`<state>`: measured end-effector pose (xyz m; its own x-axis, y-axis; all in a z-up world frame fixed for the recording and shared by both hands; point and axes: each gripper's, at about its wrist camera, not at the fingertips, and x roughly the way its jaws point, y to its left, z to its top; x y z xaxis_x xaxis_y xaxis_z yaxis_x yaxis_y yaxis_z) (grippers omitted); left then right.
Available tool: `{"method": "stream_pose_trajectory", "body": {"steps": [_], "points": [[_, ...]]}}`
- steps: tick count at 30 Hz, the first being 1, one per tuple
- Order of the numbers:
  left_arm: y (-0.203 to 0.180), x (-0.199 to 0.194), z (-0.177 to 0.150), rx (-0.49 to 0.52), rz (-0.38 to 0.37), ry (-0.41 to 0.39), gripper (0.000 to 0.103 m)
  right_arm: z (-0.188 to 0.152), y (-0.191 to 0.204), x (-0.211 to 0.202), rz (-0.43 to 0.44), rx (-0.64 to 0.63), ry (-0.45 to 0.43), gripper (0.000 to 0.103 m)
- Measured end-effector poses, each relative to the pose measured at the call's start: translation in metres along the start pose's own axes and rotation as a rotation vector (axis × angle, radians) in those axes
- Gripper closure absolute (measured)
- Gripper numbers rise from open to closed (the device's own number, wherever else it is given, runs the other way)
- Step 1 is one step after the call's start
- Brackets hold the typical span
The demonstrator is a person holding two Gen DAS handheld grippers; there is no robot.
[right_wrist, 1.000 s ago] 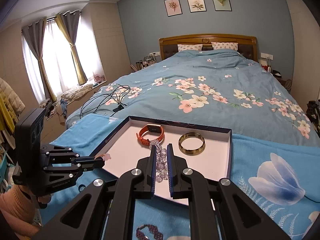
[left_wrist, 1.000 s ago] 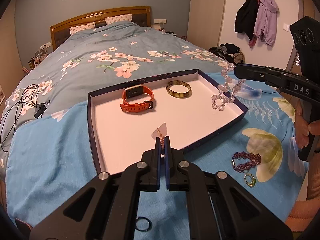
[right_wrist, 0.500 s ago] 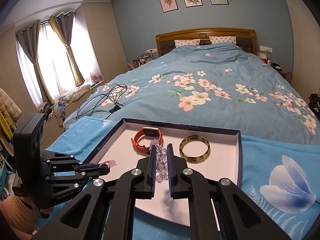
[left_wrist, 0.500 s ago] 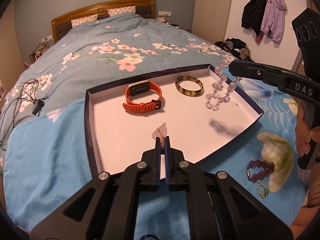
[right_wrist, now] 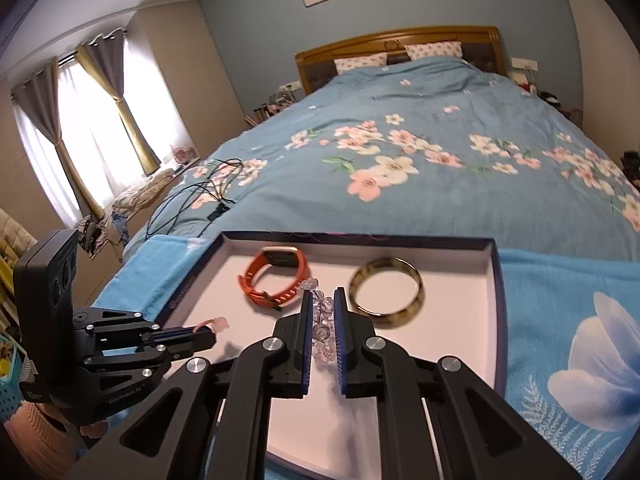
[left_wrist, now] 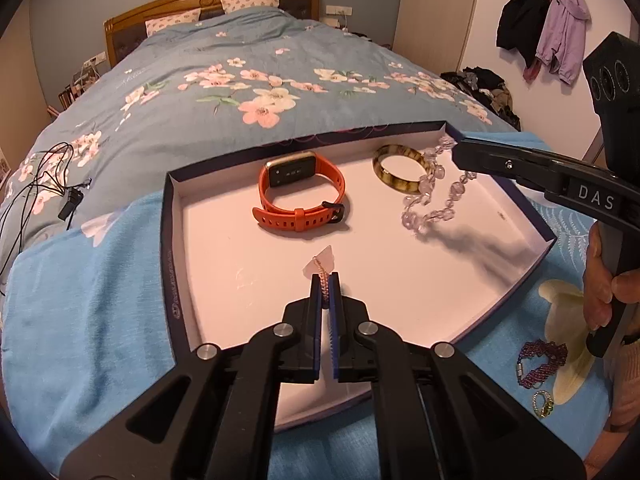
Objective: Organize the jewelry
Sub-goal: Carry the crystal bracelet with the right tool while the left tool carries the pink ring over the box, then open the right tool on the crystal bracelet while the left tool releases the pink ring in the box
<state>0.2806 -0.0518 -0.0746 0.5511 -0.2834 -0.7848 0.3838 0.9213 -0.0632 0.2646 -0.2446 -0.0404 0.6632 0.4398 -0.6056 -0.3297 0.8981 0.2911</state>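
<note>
Evidently the right gripper [right_wrist: 322, 312] was clenched on a limp, light crystal bead bracelet [left_wrist: 434, 196] dangling beneath; the left gripper [left_wrist: 326, 286] pinched a soft woven cord [left_wrist: 323, 276]; best held by the strand.

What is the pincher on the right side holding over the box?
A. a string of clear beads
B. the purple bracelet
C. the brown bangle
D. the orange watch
A. The right gripper is shut on the clear bead string, which dangles over the tray, while the orange watch and brown bangle lie inside it and the purple bracelet lies on the blanket.
</note>
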Motion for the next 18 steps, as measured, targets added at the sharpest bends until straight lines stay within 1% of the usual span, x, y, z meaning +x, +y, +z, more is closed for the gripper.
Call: {"method": "stream_pose_trajectory", "body": {"steps": [5, 13, 18], "points": [[0.001, 0.013, 0.003, 0.001, -0.002, 0.031, 0.099, -0.003, -0.010, 0.002, -0.031, -0.002, 0.026, 0.094], [-0.001, 0.026, 0.011, 0.015, 0.001, 0.048, 0.099, -0.010, -0.018, 0.008, -0.088, -0.030, 0.059, 0.094], [0.001, 0.033, 0.015, 0.009, 0.007, 0.059, 0.096, -0.012, -0.024, 0.012, -0.109, -0.023, 0.082, 0.094]]}}
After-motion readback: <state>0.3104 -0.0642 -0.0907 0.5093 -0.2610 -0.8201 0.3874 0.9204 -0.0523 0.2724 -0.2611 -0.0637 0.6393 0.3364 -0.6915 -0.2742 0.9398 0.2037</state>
